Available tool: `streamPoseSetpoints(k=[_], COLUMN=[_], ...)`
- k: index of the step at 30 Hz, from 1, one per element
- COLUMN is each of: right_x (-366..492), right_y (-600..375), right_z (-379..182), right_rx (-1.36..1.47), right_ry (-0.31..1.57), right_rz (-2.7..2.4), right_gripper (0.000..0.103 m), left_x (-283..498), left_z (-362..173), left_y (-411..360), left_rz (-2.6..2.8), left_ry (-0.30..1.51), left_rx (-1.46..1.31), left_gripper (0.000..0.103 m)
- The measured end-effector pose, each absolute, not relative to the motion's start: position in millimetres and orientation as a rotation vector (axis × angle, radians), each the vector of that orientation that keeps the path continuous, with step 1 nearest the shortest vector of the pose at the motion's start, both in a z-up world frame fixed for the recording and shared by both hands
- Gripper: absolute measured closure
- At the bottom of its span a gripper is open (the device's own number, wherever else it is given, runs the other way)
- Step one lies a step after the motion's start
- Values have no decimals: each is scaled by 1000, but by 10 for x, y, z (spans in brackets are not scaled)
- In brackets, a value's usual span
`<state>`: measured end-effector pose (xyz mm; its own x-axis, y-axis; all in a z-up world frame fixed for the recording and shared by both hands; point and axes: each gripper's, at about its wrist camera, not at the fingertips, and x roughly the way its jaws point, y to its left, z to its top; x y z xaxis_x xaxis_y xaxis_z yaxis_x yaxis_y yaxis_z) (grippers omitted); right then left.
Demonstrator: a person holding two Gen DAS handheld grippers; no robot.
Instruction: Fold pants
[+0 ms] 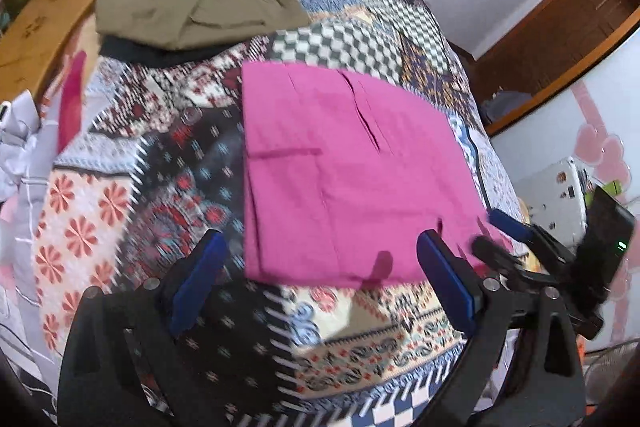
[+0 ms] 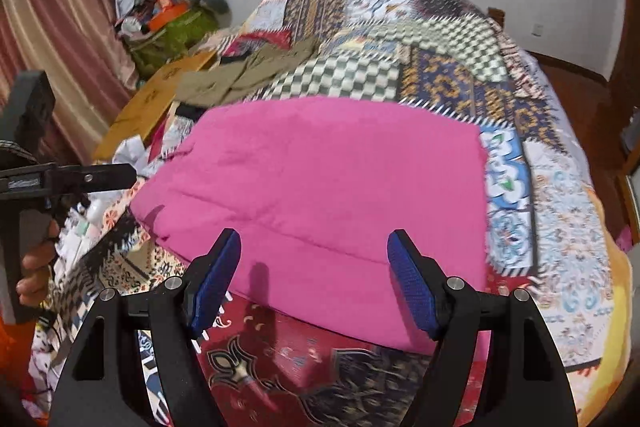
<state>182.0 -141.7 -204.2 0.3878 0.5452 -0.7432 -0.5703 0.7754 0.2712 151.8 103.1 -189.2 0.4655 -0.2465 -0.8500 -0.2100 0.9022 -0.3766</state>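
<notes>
Patchwork bedspread is seen covering the bed, with pink pants laid folded flat at its middle and olive garments piled beyond. Left gripper and right gripper are held spread wide over the pants' near edge, nothing grasped.

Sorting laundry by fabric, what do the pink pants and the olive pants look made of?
Pink pants: a matte woven cloth, probably cotton, holding soft creases without shine. Olive pants: a heavier matte twill or canvas look, lying in stiff folds, though blur leaves that uncertain.
</notes>
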Motion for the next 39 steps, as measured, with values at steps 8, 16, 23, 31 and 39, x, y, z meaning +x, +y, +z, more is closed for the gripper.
streamPoseSetpoints(k=[8,16,23,31,39], right_x=[1802,1800,1801,1796,1852], right_y=[-1305,-1293,-1312,-1346,-1610], right_z=[-2288,-2301,-2312,-2288,-2249], right_rx=[-84,-76,-71,-51,34], right_ry=[996,993,992,991,1006], right_rz=[726,742,755,760,708], right_gripper=[30,27,27,29,30], left_x=[1407,1534,1755,1717,1482], left_z=[-2119,-2236,-2200,-2076,-1799], left_y=[1024,1015,980,982,1053], left_rz=[-151,-172,-60,32,239], left_ry=[1164,1117,1106,1038,940], left_rx=[-675,-757,-645,-503,-163], left_gripper=[6,2,45,77,79])
